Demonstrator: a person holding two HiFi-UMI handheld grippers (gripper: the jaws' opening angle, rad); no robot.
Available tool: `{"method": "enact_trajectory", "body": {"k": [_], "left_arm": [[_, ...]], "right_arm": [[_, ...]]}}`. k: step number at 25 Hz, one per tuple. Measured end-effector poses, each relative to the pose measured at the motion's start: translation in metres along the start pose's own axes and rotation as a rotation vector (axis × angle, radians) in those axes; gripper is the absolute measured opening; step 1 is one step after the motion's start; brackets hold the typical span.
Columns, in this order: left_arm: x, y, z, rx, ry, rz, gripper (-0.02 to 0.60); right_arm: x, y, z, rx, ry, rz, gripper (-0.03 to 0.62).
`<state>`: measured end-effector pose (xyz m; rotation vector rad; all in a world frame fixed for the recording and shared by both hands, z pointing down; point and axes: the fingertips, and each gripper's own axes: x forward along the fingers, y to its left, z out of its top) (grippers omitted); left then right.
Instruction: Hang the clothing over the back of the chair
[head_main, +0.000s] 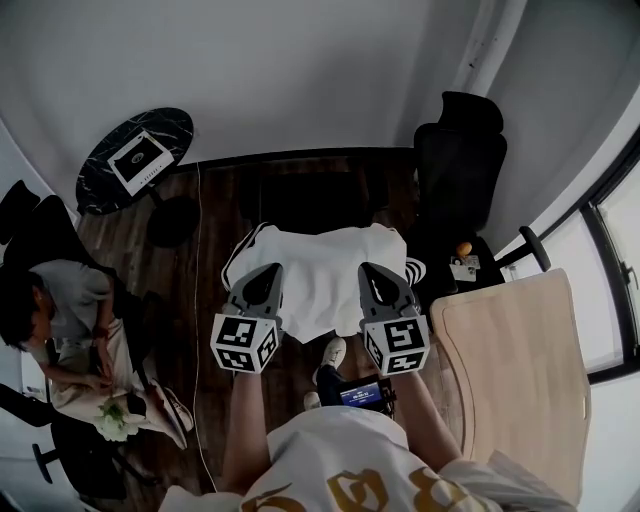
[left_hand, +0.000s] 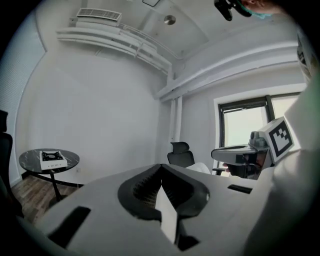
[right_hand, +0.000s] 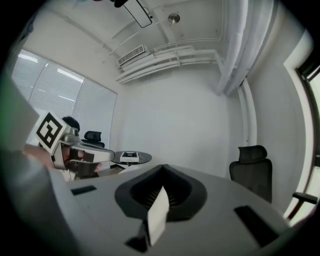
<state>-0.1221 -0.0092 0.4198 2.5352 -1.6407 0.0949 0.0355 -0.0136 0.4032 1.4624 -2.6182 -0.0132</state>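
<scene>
A white garment (head_main: 322, 270) with dark-striped cuffs hangs spread between my two grippers in the head view. My left gripper (head_main: 264, 274) is shut on its left edge, and my right gripper (head_main: 379, 274) is shut on its right edge. In the left gripper view a strip of white cloth (left_hand: 167, 212) is pinched where the jaws of the left gripper (left_hand: 161, 170) meet. The right gripper view shows the same: a white strip (right_hand: 158, 212) is nipped in the right gripper (right_hand: 162, 171). A black office chair (head_main: 460, 165) stands beyond the garment, to the right.
A round black table (head_main: 135, 160) carrying a white box stands at the back left. A person (head_main: 60, 310) sits low at the left. A light wooden tabletop (head_main: 515, 370) is at my right, with windows behind it. A dark shape (head_main: 310, 200) lies behind the garment.
</scene>
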Motion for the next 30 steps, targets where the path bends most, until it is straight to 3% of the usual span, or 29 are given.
{"method": "enact_trajectory", "body": {"k": [5, 13, 19, 30], "left_arm": [[-0.001, 0.000, 0.001, 0.054, 0.004, 0.030, 0.020], [-0.008, 0.002, 0.004, -0.036, -0.012, 0.031, 0.020], [-0.007, -0.004, -0.003, 0.019, 0.017, 0.038, 0.020], [-0.005, -0.007, 0.010, 0.004, -0.011, 0.022, 0.020]], "right_arm": [[-0.004, -0.003, 0.000, 0.012, 0.015, 0.008, 0.011], [-0.009, -0.007, 0.000, 0.013, 0.025, 0.006, 0.011], [-0.013, -0.009, 0.001, 0.023, 0.018, 0.007, 0.011], [-0.014, -0.007, 0.006, 0.030, 0.013, 0.024, 0.011]]}}
